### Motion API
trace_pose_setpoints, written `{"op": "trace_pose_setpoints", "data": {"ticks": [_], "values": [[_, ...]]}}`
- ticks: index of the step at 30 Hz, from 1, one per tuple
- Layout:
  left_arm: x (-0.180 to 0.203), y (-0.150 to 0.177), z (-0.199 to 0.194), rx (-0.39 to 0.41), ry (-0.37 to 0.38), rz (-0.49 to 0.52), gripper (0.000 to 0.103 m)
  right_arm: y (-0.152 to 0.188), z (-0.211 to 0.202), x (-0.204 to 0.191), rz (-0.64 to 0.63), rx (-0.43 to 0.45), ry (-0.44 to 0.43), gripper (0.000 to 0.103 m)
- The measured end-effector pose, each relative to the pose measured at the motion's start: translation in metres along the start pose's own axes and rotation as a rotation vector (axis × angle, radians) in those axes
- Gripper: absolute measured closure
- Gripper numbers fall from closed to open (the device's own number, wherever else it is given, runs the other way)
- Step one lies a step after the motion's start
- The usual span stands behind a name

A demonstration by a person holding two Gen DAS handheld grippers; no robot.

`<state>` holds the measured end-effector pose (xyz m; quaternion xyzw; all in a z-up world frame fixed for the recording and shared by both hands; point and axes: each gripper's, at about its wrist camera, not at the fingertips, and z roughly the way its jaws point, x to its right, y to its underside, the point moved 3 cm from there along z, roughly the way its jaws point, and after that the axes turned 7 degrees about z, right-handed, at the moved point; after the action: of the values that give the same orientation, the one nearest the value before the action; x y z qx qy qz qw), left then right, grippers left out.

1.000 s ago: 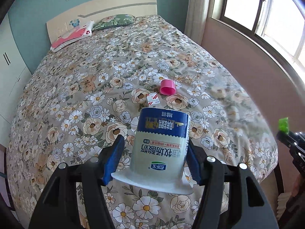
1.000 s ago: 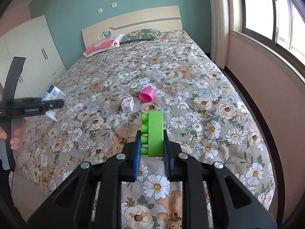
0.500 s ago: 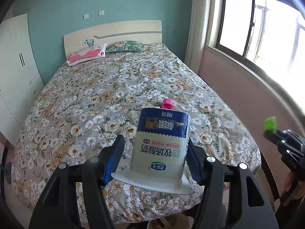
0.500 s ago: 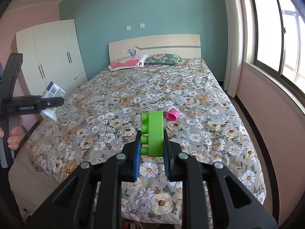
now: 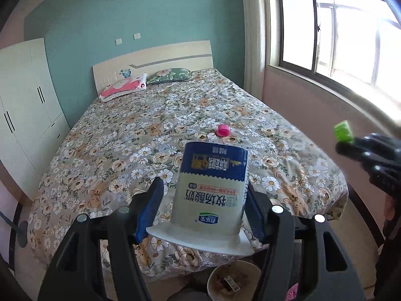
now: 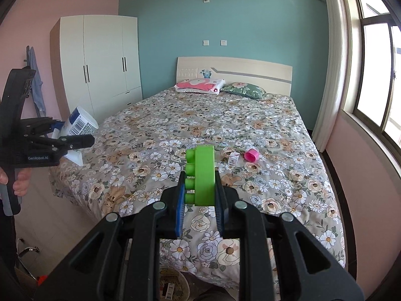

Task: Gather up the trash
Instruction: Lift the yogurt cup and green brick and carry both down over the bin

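With the left gripper (image 5: 204, 198) clamped on a yogurt cup (image 5: 211, 188) and the right gripper (image 6: 200, 193) on a green block (image 6: 202, 175) above the bin (image 5: 231, 279), 2 items remain on the bed (image 6: 288, 175): a pink cap (image 6: 251, 155) and a small carton (image 6: 234, 157).

bin (image 5: 233, 279) cut off by btm edge | small box (image 5: 213, 138) half hidden behind cup (image 5: 213, 188) | label unreadable

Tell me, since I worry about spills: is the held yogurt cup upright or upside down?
Upside down. In the left hand-held gripper, the yogurt cup has its wide rim below, base up, print inverted.
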<state>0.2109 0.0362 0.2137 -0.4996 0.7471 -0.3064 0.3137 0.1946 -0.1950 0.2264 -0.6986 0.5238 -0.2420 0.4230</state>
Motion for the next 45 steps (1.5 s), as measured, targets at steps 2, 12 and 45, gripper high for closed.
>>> {"op": "trace_pose_setpoints", "data": {"ticks": [2,12,45], "values": [[0.008,0.016,-0.009,0.005,0.004,0.013,0.039,0.011,-0.006,-0.007,-0.016,0.001,-0.008,0.081],[0.021,0.089,-0.024,0.021,0.018,0.011,0.039,0.065,-0.006,-0.025,-0.057,-0.044,-0.050,0.081],[0.046,0.241,0.069,-0.212,0.080,-0.079,0.039,0.203,0.068,-0.007,0.027,-0.301,-0.096,0.081]]}}
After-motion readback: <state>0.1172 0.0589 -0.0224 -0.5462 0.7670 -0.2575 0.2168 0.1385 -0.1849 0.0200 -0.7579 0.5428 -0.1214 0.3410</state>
